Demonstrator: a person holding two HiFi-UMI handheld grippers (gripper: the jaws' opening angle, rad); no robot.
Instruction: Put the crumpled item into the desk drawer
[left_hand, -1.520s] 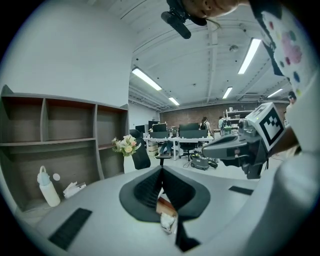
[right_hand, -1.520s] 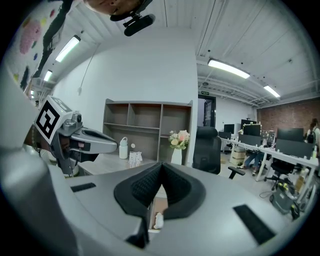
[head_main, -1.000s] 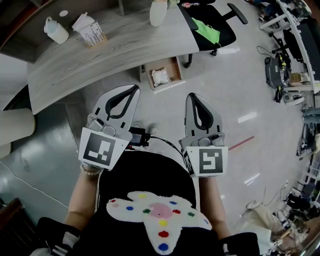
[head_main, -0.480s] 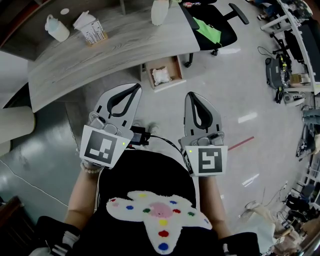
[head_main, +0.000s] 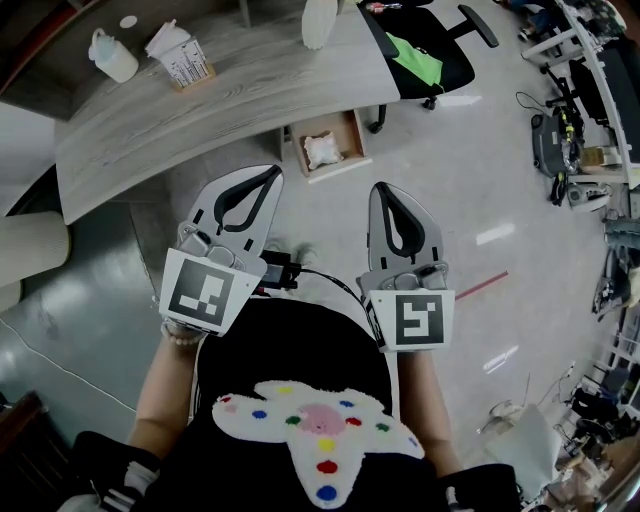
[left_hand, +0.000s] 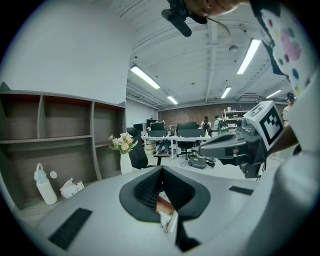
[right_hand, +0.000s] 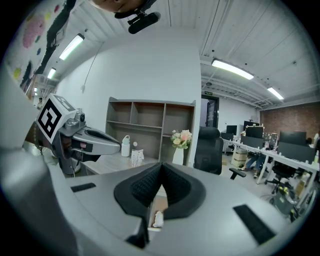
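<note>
Grippers: my left gripper (head_main: 268, 174) and my right gripper (head_main: 386, 188) sit side by side in the lower middle of the head view, well apart from each other, both aimed up-frame at the desk (head_main: 230, 100).
Left jaws: together, pads meeting at the tip; nothing clamped between them.
Right jaws: together too, pads meeting at the tip; nothing clamped.
Crumpled item: the white crumpled item (head_main: 322, 150) lies inside the drawer (head_main: 348, 128), near its middle, well apart from both my tools.
Drawer: pulled out from under the desk's near edge, upper middle of the head view, wooden inside, over the pale floor (head_main: 450, 200).
Sightline: in each gripper view the drawer and the crumpled item show low in the frame, through the slot beneath the closed tips.
Desk top: grey wood grain, running from the left edge to the upper middle; a white bottle (head_main: 112, 58) at upper left, a printed packet (head_main: 183, 62) just right of it, a pale vase (head_main: 320, 22) at the top edge.
Chair: black office chair (head_main: 430, 45) in the upper right, by the desk's end, a green thing (head_main: 415, 60) on its seat.
Shelving: in the left gripper view an open shelf unit (left_hand: 55, 135) stands at left behind the desk; flowers (left_hand: 121, 142) rise from the vase.
</note>
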